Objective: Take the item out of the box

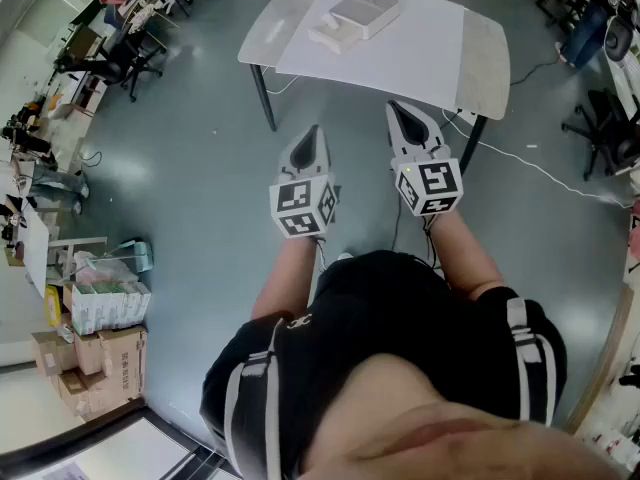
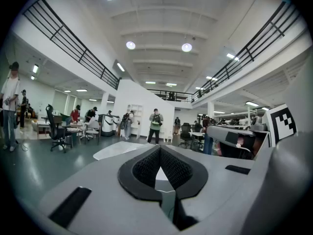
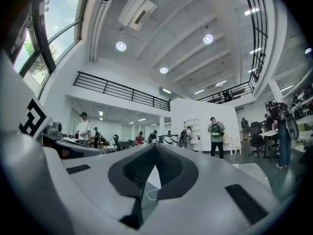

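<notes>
A person is standing short of one desk (image 1: 430,58), holding two grippers, left (image 1: 311,133) and right (image 1: 397,110), both pressed together and empty. One white box (image 1: 364,12) is sitting toward the desk's far edge, well apart from them; its item is not showing. Arriving with the jaws together is likely risking shoving the box away.

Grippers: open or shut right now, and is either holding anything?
Left gripper: shut, holding nothing.
Right gripper: shut, holding nothing.
</notes>
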The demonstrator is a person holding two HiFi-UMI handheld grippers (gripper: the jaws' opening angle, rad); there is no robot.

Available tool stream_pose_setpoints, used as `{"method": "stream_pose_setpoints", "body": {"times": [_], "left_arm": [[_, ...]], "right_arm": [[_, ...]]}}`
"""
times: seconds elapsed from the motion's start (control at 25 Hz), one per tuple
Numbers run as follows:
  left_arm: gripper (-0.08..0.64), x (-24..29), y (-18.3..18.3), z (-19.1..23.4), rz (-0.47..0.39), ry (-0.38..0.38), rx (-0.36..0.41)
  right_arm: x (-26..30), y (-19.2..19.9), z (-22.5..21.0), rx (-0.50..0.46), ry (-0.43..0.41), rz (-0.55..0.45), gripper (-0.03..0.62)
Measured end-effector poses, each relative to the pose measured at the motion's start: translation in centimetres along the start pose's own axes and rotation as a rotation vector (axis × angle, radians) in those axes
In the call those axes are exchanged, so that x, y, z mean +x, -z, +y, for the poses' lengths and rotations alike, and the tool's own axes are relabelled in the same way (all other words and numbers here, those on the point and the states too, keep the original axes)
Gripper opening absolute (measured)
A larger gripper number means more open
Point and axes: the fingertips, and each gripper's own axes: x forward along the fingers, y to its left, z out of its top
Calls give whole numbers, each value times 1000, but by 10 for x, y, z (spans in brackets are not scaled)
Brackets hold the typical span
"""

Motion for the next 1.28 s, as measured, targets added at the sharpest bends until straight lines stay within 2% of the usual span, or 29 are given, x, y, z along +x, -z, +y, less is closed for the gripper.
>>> {"method": "stream_pose_setpoints", "body": {"times": [0.52, 0.92, 1.28], "left_arm": [[14, -2, 3, 38, 5, 20, -8], [14, -5, 2, 81, -6, 75, 10], [14, 3, -1, 104, -17, 79, 3]], "right_arm": [[23, 4, 25, 10, 22, -5, 14], [44, 10, 61, 23, 56, -10, 14], [64, 8, 67, 3, 62, -18, 14]]}}
